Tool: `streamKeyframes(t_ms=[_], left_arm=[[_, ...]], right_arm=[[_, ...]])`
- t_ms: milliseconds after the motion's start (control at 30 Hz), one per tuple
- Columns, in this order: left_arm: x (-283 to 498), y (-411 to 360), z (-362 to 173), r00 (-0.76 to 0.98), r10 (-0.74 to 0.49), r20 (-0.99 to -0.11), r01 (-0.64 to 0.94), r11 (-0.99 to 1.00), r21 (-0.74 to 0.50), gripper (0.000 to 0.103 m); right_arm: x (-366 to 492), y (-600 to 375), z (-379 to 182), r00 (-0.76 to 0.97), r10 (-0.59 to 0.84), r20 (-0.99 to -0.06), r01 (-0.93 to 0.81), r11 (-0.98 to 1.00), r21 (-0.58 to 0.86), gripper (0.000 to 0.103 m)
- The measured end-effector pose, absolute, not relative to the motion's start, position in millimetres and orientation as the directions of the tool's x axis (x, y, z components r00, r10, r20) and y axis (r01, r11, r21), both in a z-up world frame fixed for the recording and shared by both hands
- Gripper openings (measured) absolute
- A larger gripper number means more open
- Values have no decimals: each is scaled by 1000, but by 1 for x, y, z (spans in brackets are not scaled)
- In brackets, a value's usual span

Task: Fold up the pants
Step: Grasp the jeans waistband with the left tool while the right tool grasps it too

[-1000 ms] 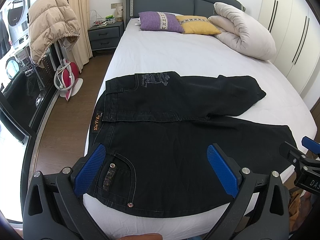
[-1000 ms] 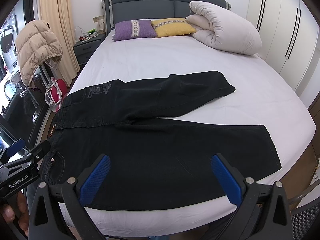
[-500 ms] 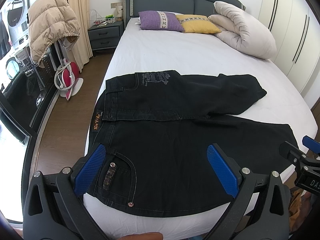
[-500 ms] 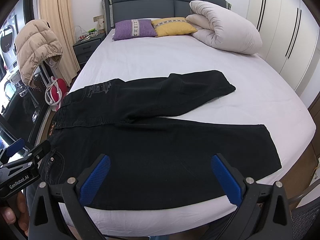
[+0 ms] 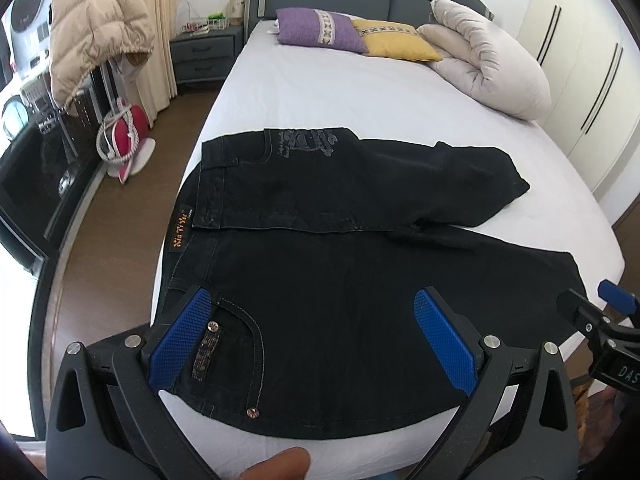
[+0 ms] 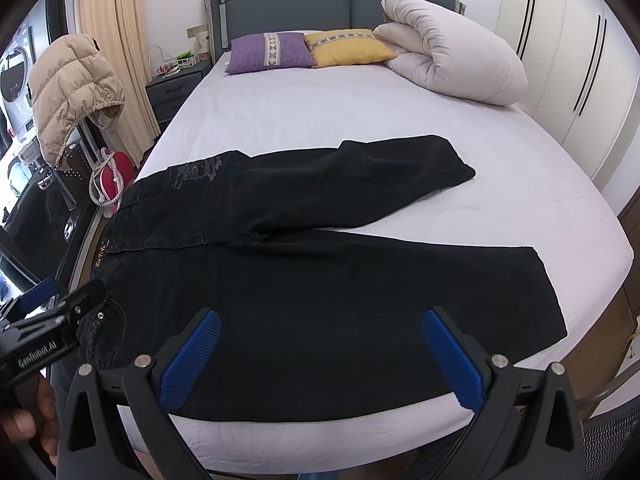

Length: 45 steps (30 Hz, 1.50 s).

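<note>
Black pants (image 5: 320, 264) lie flat across the near part of the white bed (image 5: 340, 96), waistband to the left, both legs running right. The far leg angles away from the near one. They also show in the right wrist view (image 6: 320, 280). My left gripper (image 5: 312, 340) is open and empty, hovering over the waist and pocket end near the bed's front edge. My right gripper (image 6: 320, 360) is open and empty, hovering over the near leg. Each gripper shows at the edge of the other's view.
A purple pillow (image 5: 320, 32), a yellow pillow (image 5: 396, 42) and a rolled duvet (image 5: 488, 64) lie at the headboard end. A nightstand (image 5: 204, 52), a beige jacket (image 5: 96, 28) on a rack and a red bag (image 5: 124, 140) stand left of the bed. Wardrobe doors (image 6: 580, 48) are at the right.
Both grippers have held nearly still, with only a slight drift of view. The pants have not moved.
</note>
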<state>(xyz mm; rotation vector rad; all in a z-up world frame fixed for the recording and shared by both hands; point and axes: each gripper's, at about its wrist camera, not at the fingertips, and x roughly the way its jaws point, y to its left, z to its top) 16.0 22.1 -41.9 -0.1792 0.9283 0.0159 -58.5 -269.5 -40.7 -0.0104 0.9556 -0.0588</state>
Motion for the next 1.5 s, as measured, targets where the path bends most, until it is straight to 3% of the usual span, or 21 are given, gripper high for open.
streamKeyframes(t_ms=[133,333,433,533,667,800,933,1067,1367,1400,1500], left_arm=[[30,37,-53,619,-122,-776,-52,979,-196,103],[51,45,-60,688,-68,-723,-33,992,-125,103],[79,51,-70,627,-70,-776,-16,995,-102,103],[111,75,-84,564,-96,-820,-72,984,-165,103],[179,114,-89,564,-138,-814,-42,980,-196,103],[258,140,-90,554,-182,-813,86,983,-162,103],[336,159,-108,450,-253,-857,224,960,-167,103],[397,164,-140,333,-249,-910,300,942,-148,103],[442,141,-190,204,-212,-956,444,890,-103,100],[445,142,-190,203,-217,-955,444,889,-107,96],[455,149,-189,213,-214,-953,435,894,-103,65]], right_arm=[[-49,-270,-46,559,-52,-828,38,999,-37,103],[-31,-267,-56,538,-41,-842,13,999,-40,103],[-18,-266,-60,532,-11,-846,-15,1000,-23,103],[0,-267,-65,532,59,-844,-68,997,26,103],[30,-270,-74,516,175,-838,-160,981,107,103],[60,-270,-86,472,264,-841,-247,955,161,92],[85,-269,-100,408,346,-845,-334,918,214,82],[101,-264,-111,370,409,-834,-410,878,248,76],[135,-261,-134,300,466,-832,-436,843,315,68],[138,-261,-135,296,471,-831,-439,840,319,67],[144,-260,-135,295,490,-820,-447,830,335,65]])
